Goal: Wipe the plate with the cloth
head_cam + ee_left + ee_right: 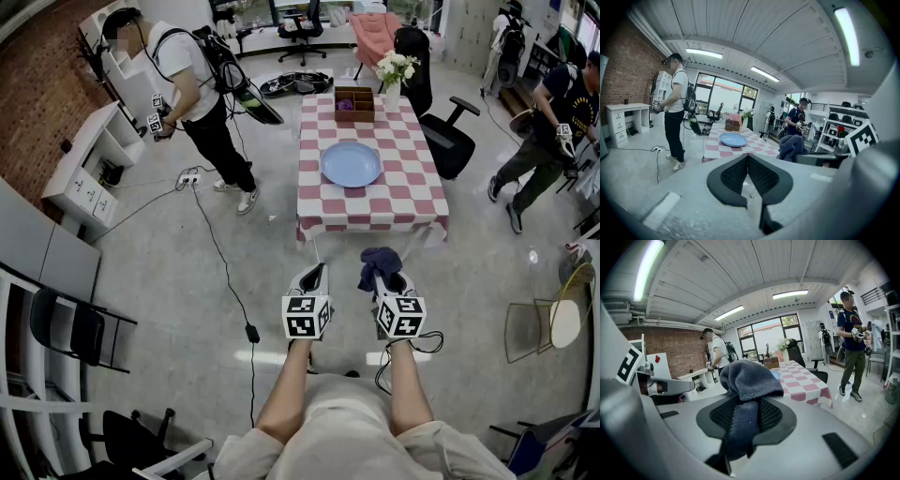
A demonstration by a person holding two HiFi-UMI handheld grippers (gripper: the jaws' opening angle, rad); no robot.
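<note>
A light blue plate (352, 163) lies on the red-and-white checked table (412, 202) ahead of me; it also shows as plate (733, 139) in the left gripper view. My right gripper (382, 272) is shut on a dark blue cloth (378, 263), which bunches over its jaws as cloth (749, 378) in the right gripper view. My left gripper (314, 275) is shut with nothing between its pads, as left gripper (747, 161) shows. Both grippers hover over the floor, short of the table's near edge.
A brown box (354, 103) and a vase of white flowers (395, 70) stand at the table's far end. A person (192, 89) stands left of the table, another person (553, 131) at right. A cable (220, 272) crosses the floor. Chairs (80, 328) stand at left.
</note>
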